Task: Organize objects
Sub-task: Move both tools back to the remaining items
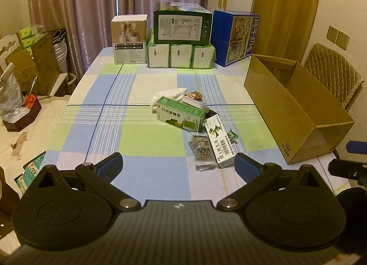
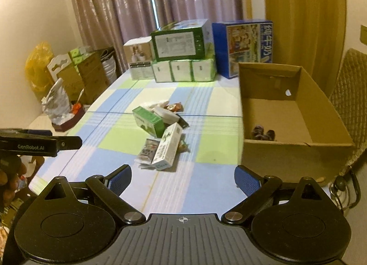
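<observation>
Both tools, the left tool (image 1: 179, 165) and the right tool (image 2: 183, 178), hang spread and empty over the counter's (image 1: 151, 141) near edge. Just beyond, at mid-counter, the clutter waits unsorted: snack packets (image 1: 203, 149), a white carton (image 1: 218, 140), a green carton (image 1: 180, 113), a white cloth (image 1: 170, 94). Along the right edge, the cardboard box (image 2: 296, 143) holds only one small dark item (image 2: 262, 133), so most sorting appears left.

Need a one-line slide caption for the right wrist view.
Open right gripper faces a pile of small packets on the checked cloth, cardboard box at right.
</observation>
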### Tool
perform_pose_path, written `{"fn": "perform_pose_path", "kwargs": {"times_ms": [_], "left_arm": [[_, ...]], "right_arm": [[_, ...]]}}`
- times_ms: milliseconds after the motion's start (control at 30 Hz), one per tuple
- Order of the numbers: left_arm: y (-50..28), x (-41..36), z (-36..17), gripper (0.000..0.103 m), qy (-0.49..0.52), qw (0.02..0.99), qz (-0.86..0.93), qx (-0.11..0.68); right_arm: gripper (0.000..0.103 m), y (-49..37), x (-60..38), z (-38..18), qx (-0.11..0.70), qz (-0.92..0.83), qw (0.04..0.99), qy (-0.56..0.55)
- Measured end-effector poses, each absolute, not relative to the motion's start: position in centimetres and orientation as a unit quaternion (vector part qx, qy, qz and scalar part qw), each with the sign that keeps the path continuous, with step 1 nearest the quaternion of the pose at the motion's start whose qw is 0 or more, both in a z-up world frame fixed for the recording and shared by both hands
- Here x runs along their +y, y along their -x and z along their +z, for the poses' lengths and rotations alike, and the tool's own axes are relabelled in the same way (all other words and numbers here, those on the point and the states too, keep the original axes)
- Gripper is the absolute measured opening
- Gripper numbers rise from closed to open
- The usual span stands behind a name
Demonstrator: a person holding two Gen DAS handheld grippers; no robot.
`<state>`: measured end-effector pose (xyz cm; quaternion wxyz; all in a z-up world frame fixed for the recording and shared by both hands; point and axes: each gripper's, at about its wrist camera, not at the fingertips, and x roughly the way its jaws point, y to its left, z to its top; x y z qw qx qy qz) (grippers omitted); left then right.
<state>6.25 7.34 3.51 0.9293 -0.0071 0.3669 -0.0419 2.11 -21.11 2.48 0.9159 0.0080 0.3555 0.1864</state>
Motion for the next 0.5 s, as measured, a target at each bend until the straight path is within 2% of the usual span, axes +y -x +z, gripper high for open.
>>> {"fn": "perform_pose_path", "kwargs": {"times_ms": [267, 500], "left_arm": [[-9.1, 8.6, 1.6, 0.102, 0.006, 0.922, -0.032, 0.386], [-12.2, 9.3, -0.4, 0.102, 0.000, 0.916, -0.037, 0.400]], "right_arm": [[0.093, -4.3, -18.5, 0.2, 0.366, 0.200, 0.908, 0.025], [0.073, -8.1, -15.8, -3.0, 0.391, 0.217, 0.893, 0.050]]}}
